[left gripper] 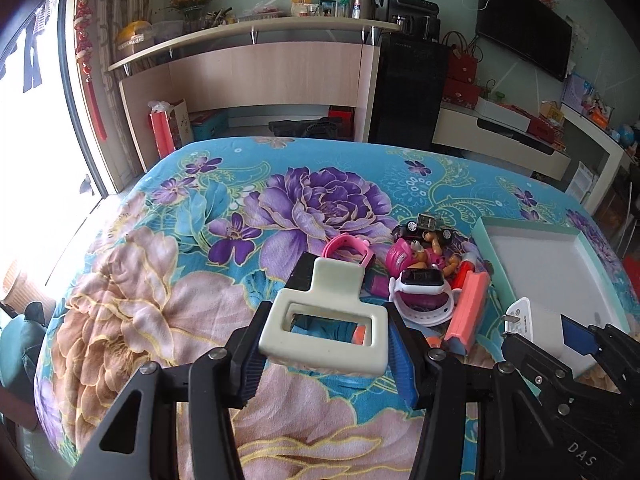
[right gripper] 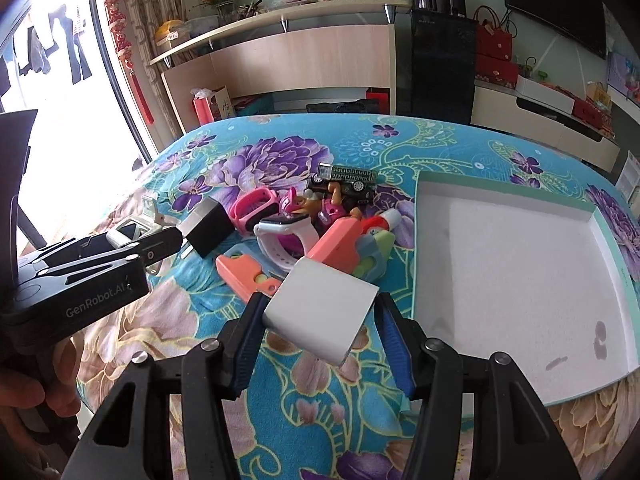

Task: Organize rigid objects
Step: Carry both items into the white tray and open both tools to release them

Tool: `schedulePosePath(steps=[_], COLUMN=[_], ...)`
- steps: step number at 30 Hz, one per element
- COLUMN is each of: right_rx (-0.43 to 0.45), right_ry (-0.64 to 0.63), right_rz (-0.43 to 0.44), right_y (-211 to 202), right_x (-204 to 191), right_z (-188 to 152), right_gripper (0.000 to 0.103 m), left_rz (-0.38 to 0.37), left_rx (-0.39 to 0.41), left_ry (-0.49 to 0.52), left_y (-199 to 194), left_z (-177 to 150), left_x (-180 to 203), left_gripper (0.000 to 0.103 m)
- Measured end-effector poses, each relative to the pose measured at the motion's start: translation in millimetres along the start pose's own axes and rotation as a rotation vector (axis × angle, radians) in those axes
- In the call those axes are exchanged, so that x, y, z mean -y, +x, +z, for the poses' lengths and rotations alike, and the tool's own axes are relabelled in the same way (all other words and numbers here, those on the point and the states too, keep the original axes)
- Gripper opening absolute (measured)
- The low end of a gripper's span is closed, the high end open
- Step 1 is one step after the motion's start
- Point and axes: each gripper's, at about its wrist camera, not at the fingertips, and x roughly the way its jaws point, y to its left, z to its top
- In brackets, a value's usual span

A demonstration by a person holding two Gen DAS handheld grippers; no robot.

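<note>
The white charger (left gripper: 532, 326) is half hidden behind the right gripper (left gripper: 560, 344) in the left wrist view. The shallow box (right gripper: 608, 240) runs partly behind that gripper's finger at its near corner. Print on the toy truck (right gripper: 352, 178) is too small to read.

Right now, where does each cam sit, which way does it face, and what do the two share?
Left wrist: on the left gripper, facing along the bed toward the shelf; own fingers clamp a cream clip; the right gripper intrudes lower right.
Right wrist: on the right gripper, same heading; own fingers hold a white charger; the left gripper and hand show at left.
Shared: toy pile, white box, floral bedspread.
</note>
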Motion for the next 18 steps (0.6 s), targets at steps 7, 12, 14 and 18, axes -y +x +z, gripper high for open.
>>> schedulePosePath(steps=[7,12,14,18], right_rx=[0.011,-0.017,-0.025,-0.036], right_ry=[0.108,0.163,0.163,0.158], right_rz=[-0.133,-0.216,-0.223,-0.244], right_y=[1,8,12,19], right_x=[47,85,100,128], right_z=[25,41,44,46], right_gripper=[0.057,0.057,0.057,0.057], left_rz=[-0.051,-0.082,-0.099,-0.117], left_rx=[-0.008,-0.038,-0.057,-0.092], left_ry=[0.017,0.051,0.065,0.091], left_y=[1,15,22,38], left_z=[24,32,35,41], left_x=[40,82,99,128], left_gripper=[0.056,0.056,0.056,0.056])
